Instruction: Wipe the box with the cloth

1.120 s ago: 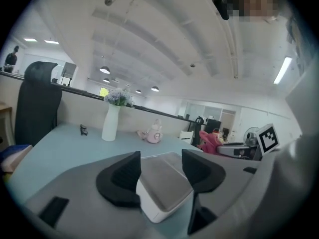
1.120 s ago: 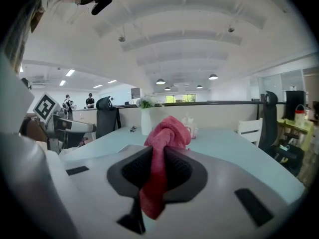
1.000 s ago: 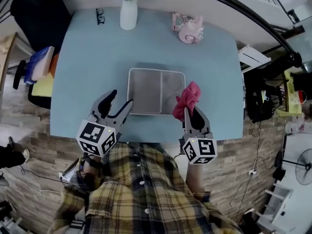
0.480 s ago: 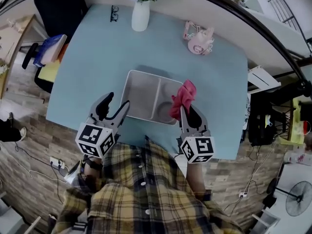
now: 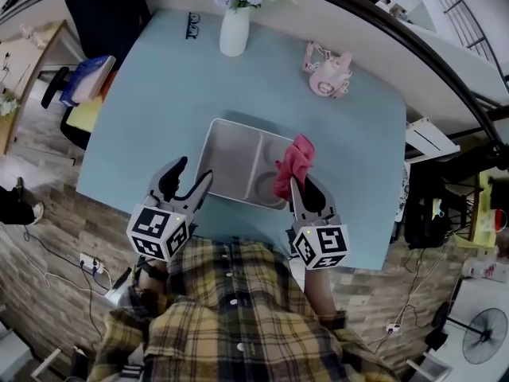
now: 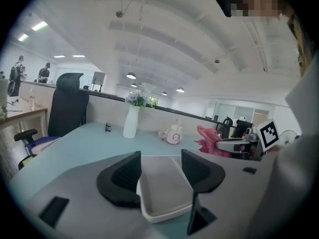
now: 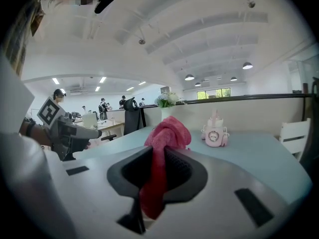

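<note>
A shallow grey two-compartment box (image 5: 238,161) lies on the light blue table (image 5: 159,110), near its front edge. My right gripper (image 5: 305,188) is shut on a pink cloth (image 5: 293,165) that bunches up over the box's right end; in the right gripper view the cloth (image 7: 164,143) stands up between the jaws. My left gripper (image 5: 188,178) hangs open just left of the box's near left corner, with nothing in it. In the left gripper view the box (image 6: 162,185) shows between the spread jaws of the left gripper (image 6: 160,172).
At the table's far edge stand a white vase (image 5: 235,30) with flowers and a pink teapot-like ornament (image 5: 328,72). A pair of glasses (image 5: 193,24) lies far left. A chair with books (image 5: 86,86) stands at the table's left side. The floor is brick-patterned.
The view has shifted, so the table sits more tilted in frame. Both grippers keep their places by the box; the right one stays shut on the cloth.
</note>
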